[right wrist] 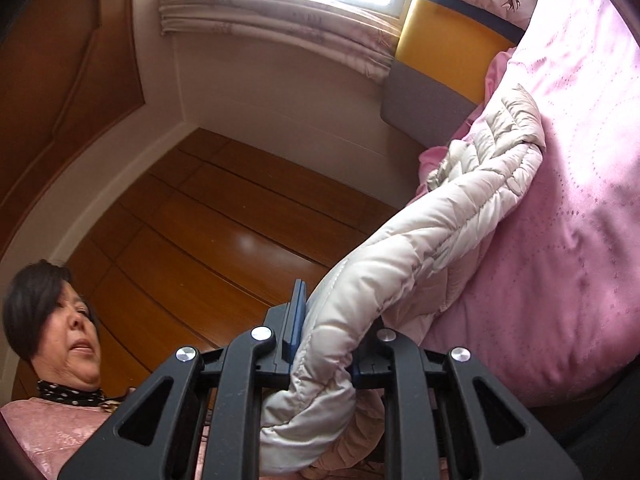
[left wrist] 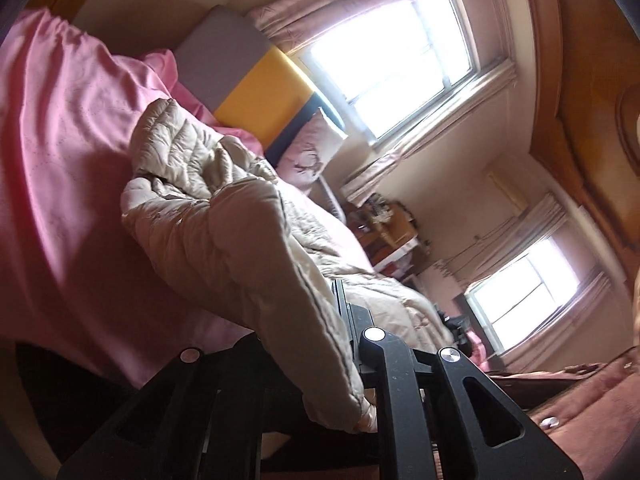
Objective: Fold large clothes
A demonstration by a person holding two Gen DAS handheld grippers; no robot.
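A cream quilted puffer jacket [left wrist: 208, 208] lies bunched on the pink bed cover [left wrist: 60, 160]. One part of it rises off the bed into my left gripper [left wrist: 308, 304], which is shut on that fabric. Only one black finger [left wrist: 343, 312] shows; the cloth hides the other. In the right wrist view another padded part of the jacket [right wrist: 420, 240] stretches from the bed cover [right wrist: 568, 200] to my right gripper [right wrist: 324, 336]. It is shut on the thick roll, with a blue pad [right wrist: 294, 320] pressing its side. Both held ends hang over the gripper bodies.
A grey and yellow headboard [left wrist: 256, 88] and a pillow with a deer print [left wrist: 308, 148] stand at the bed's head, below a bright window [left wrist: 392, 64]. A cluttered desk [left wrist: 384, 232] stands beyond. Wooden floor [right wrist: 224, 220] lies beside the bed. A person in a pink top [right wrist: 52, 424] is close behind.
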